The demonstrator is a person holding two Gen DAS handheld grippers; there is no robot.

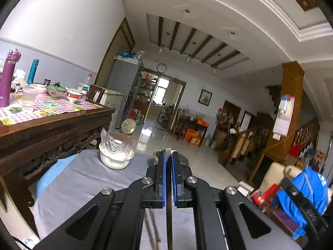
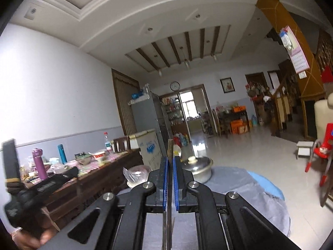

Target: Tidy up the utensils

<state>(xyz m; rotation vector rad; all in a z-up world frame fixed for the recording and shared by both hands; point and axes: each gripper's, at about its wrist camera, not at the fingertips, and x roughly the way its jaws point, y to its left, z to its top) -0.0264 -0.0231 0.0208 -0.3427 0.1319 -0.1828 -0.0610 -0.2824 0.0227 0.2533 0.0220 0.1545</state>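
Note:
My left gripper [image 1: 168,156] is shut on a thin metal utensil handle [image 1: 169,218], seen edge-on, its pale tip [image 1: 168,151] poking just past the blue pads. My right gripper [image 2: 170,160] is shut on brown wooden chopsticks [image 2: 170,150] that stick up past the fingertips and run back down between the pads. Both are held above a small table with a grey cloth [image 1: 87,179]. The other gripper shows blurred at the right edge of the left wrist view [image 1: 299,200] and at the left edge of the right wrist view [image 2: 41,189].
A white bowl holding a clear plastic bag [image 1: 115,150] stands on the cloth, and a lidded steel pot [image 2: 197,167] beyond the fingers. A dark carved wooden table [image 1: 54,125] with bottles, bowls and a glass lies left. A red chair [image 2: 322,145] stands right.

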